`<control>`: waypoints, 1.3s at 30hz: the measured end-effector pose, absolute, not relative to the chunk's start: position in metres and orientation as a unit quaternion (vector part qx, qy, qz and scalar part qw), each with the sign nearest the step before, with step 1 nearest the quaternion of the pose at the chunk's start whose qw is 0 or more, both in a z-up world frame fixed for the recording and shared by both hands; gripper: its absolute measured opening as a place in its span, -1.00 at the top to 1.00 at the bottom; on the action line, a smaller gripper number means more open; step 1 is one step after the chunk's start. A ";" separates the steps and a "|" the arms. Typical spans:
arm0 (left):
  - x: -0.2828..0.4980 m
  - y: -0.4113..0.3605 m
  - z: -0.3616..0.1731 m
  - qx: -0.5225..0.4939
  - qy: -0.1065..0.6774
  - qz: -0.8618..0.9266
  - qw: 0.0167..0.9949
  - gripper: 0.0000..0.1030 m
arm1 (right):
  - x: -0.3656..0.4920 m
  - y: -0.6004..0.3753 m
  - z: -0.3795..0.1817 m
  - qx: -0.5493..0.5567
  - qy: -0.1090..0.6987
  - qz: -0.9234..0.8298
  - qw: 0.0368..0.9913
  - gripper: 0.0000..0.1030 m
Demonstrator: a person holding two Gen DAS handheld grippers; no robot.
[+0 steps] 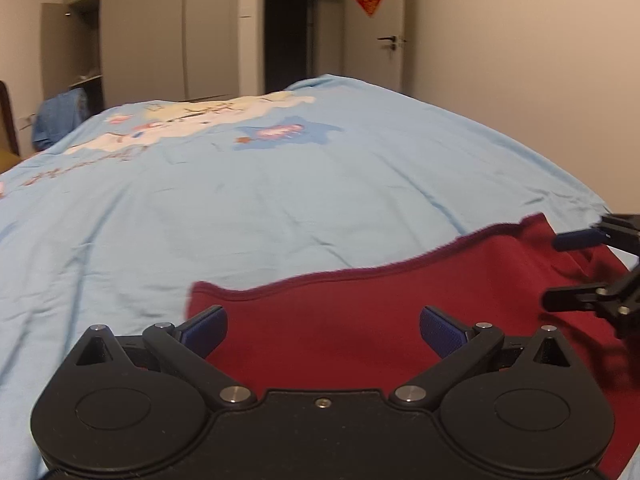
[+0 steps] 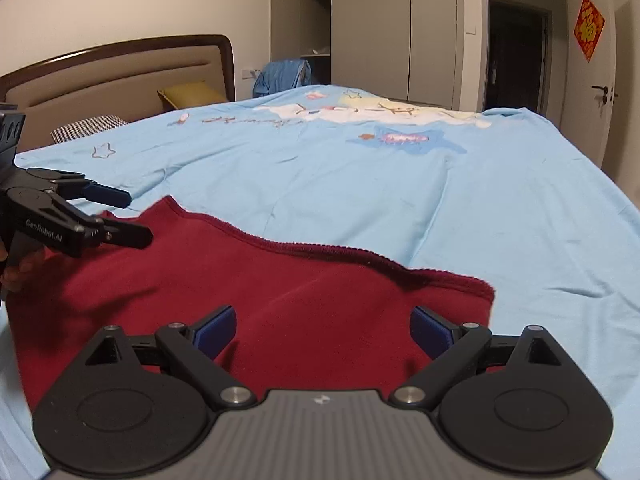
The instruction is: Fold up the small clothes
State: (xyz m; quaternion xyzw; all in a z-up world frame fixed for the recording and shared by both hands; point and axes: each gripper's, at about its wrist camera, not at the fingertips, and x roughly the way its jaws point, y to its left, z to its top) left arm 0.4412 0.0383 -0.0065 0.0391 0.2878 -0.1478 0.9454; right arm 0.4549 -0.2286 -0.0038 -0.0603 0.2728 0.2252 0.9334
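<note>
A dark red garment (image 1: 380, 312) (image 2: 280, 280) lies flat on the light blue bedspread (image 1: 260, 200) (image 2: 440, 192), its ribbed hem running along the far edge. My left gripper (image 1: 323, 327) hovers open over the garment's left part, nothing between its blue pads. In the right wrist view the left gripper (image 2: 138, 216) shows at the left edge, above the cloth. My right gripper (image 2: 322, 330) is open above the garment's right part, near its right corner. The left wrist view shows the right gripper (image 1: 550, 270) at the right edge, jaws apart.
A brown headboard (image 2: 120, 68), a yellow pillow (image 2: 192, 94) and a checked pillow (image 2: 86, 126) sit at the bed's head. Grey wardrobes (image 2: 380, 28), a dark doorway (image 1: 290, 28) and a white door (image 1: 372, 40) stand beyond. A blue cloth (image 2: 282, 74) hangs near the wardrobe.
</note>
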 end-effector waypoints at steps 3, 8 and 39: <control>0.455 0.038 -0.023 0.028 0.297 -0.134 0.945 -0.98 | 0.472 -0.237 -0.011 -0.024 0.272 0.209 0.939 -0.87; 0.471 0.069 -0.047 -0.059 0.318 -0.098 0.941 -0.98 | 0.498 -0.276 -0.029 0.093 0.285 0.167 0.939 -0.87; 0.415 0.117 0.012 -0.172 0.267 -0.008 0.948 -0.99 | 0.443 -0.269 0.001 0.120 0.222 0.187 0.949 -1.00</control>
